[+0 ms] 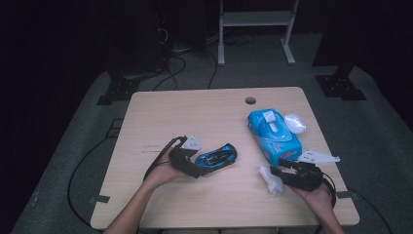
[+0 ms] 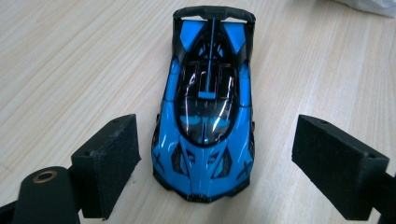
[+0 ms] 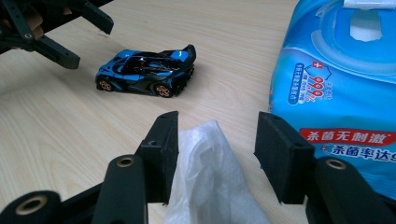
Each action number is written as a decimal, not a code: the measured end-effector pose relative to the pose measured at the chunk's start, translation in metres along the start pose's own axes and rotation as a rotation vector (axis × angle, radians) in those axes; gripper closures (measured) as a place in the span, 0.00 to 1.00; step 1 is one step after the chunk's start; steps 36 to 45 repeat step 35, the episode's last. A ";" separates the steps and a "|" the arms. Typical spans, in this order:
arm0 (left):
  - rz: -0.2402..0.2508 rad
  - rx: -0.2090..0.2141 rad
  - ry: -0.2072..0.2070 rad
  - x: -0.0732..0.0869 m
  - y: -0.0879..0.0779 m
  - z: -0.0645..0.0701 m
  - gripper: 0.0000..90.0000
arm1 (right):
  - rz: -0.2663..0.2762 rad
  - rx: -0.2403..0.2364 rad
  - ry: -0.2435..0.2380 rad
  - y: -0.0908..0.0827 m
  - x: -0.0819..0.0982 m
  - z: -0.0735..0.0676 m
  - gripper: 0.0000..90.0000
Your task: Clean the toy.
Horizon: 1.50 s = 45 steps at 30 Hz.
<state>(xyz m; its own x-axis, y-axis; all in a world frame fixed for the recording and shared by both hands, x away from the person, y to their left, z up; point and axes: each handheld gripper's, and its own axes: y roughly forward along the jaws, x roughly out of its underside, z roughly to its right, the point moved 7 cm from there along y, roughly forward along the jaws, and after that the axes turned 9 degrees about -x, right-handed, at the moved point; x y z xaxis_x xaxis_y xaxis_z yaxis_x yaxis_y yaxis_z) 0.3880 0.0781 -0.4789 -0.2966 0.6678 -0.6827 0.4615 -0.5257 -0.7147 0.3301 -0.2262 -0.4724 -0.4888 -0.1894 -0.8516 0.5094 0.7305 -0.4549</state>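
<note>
Centrally, toy car (image 1: 217,157) on bare wood of table (image 1: 195,112), left of middle, resting on its wheels. L gripper (image 1: 197,165) nearest to it by far; R gripper (image 1: 278,172) well apart, near table's right front.

Key relation (L gripper view): toy car (image 2: 205,126) dead ahead between the two black pads, nose toward the camera, rear wing away. Long axis running along the gripper's line of sight, so pads facing the car's flanks. Jaws wide apart, clear table visible each side of the body, no pad touching; car's nose level with the pads, bulk of the body beyond them. Judged: a short push fwd, then a squeeze across the narrow width, would take it.

Appearance: glossy bright-blue body w/ black canopy, black rear wing, black lower trim; gold-coloured wheels seen side-on in R gripper view (image 3: 144,72). Hard, smooth, low; likely slippery under pads.

R side: jaws partly apart around a crumpled white wipe (image 3: 205,172); wipe against left pad, gap at the right one, so not clamped as far as can be told. Same wipe (image 1: 271,179) lying on table ahead of R gripper in high view. Blue wet-wipe pack (image 1: 273,136) just beyond, lid (image 1: 294,123) flipped open toward the table's right edge.
</note>
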 end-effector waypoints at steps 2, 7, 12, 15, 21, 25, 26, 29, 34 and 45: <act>0.009 -0.001 -0.006 0.003 -0.002 0.001 0.16 | 0.000 0.002 -0.001 -0.001 0.000 0.000 0.54; 0.010 -0.007 -0.008 0.011 -0.006 0.003 0.16 | 0.000 0.006 0.000 -0.001 0.000 0.000 0.53; 0.014 -0.015 -0.025 0.021 -0.008 0.003 0.16 | 0.003 0.009 0.000 -0.001 0.000 0.000 0.52; 0.017 -0.015 -0.035 0.026 -0.009 0.003 0.16 | 0.000 0.011 0.001 0.000 0.000 0.001 0.52; 0.018 -0.017 -0.055 0.036 -0.011 0.004 0.16 | 0.000 0.012 0.006 0.000 0.001 0.001 0.51; 0.018 -0.019 -0.057 0.042 -0.014 0.006 0.16 | 0.004 0.015 0.009 0.000 0.001 0.001 0.51; 0.016 -0.020 -0.057 0.045 -0.015 0.006 0.16 | 0.004 0.016 0.008 0.000 0.001 0.001 0.51; 0.034 -0.025 -0.083 0.051 -0.018 0.007 0.16 | 0.010 0.022 0.007 -0.002 0.001 0.002 0.51; 0.037 -0.028 -0.091 0.058 -0.023 0.012 0.15 | 0.021 0.030 0.006 -0.003 0.002 0.002 0.50; 0.040 -0.029 -0.093 0.059 -0.024 0.013 0.15 | 0.020 0.032 0.006 -0.003 0.002 0.002 0.50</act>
